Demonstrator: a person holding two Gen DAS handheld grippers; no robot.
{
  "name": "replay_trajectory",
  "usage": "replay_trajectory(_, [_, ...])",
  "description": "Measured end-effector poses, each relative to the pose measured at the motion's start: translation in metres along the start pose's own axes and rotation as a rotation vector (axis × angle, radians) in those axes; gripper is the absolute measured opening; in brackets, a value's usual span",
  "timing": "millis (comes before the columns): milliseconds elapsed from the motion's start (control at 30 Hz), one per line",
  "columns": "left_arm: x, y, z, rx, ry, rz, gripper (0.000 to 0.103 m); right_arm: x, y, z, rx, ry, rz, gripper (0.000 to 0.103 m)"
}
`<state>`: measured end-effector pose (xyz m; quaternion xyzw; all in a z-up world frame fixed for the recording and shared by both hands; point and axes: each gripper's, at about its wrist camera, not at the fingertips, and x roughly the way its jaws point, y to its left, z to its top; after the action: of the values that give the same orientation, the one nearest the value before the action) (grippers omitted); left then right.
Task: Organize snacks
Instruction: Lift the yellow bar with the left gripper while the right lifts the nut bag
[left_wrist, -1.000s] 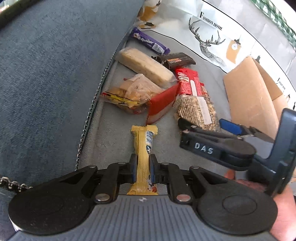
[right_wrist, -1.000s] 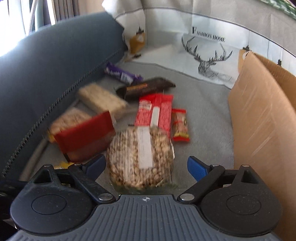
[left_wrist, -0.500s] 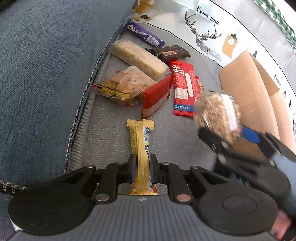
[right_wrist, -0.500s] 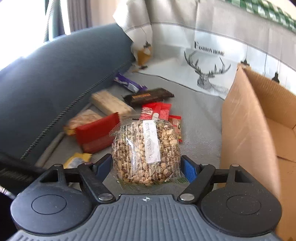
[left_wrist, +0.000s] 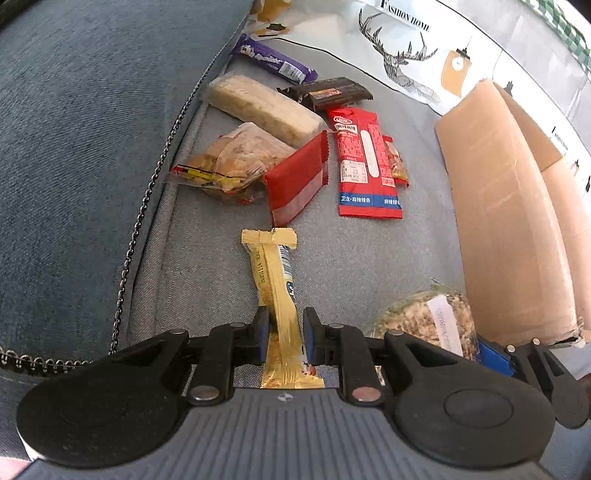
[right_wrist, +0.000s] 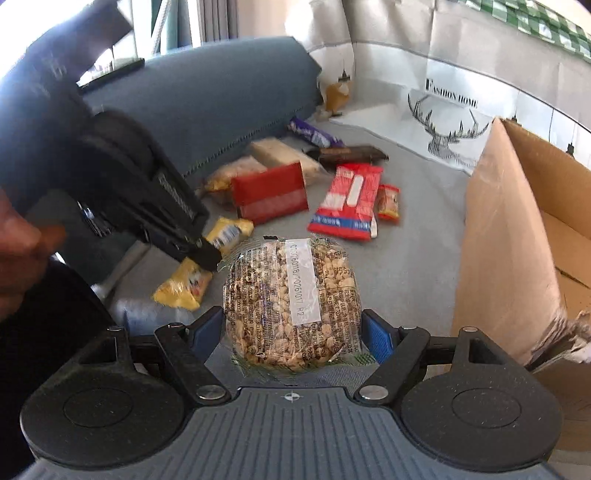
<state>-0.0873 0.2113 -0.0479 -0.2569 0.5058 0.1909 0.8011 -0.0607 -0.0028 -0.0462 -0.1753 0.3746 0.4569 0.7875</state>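
Observation:
My left gripper (left_wrist: 282, 328) is shut on a yellow snack bar (left_wrist: 275, 284) and holds it above the grey sofa seat; the bar also shows in the right wrist view (right_wrist: 201, 266). My right gripper (right_wrist: 293, 330) is shut on a round clear pack of puffed grain cake (right_wrist: 291, 302), lifted off the seat beside the open cardboard box (right_wrist: 517, 236). The pack also shows at the lower right of the left wrist view (left_wrist: 428, 317), next to the box (left_wrist: 506, 206).
Several snacks lie on the seat: a purple bar (left_wrist: 273, 62), a pale rice bar (left_wrist: 262, 107), a dark bar (left_wrist: 328, 92), a clear cracker bag (left_wrist: 236, 162), a red packet (left_wrist: 295, 181), a long red pack (left_wrist: 364, 162). The sofa back (left_wrist: 81, 129) rises on the left.
My right gripper closed on the grain cake pack, lifted it off the seat and pulled it back toward the near end of the box. My left gripper lifted the yellow bar slightly.

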Motion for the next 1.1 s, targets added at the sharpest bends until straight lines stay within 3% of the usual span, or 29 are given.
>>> replay_trajectory(100, [0.005,-0.003,0.0,0.017,0.017,0.006,0.028,0.007,-0.007,0.0,0.036,0.019,-0.004,0.08])
replay_trajectory(233, [0.011,-0.004,0.001,0.02,0.037,0.006,0.031,0.018,-0.016,0.0,0.082,0.035,0.005,0.08])
replay_trajectory(400, [0.016,-0.008,0.002,0.028,0.052,0.012,0.032,0.033,-0.019,-0.002,0.099,0.074,-0.001,0.082])
replay_trajectory(1100, [0.028,-0.028,0.006,0.096,0.078,0.066,0.034,0.039,-0.021,-0.004,0.08,0.094,-0.01,0.084])
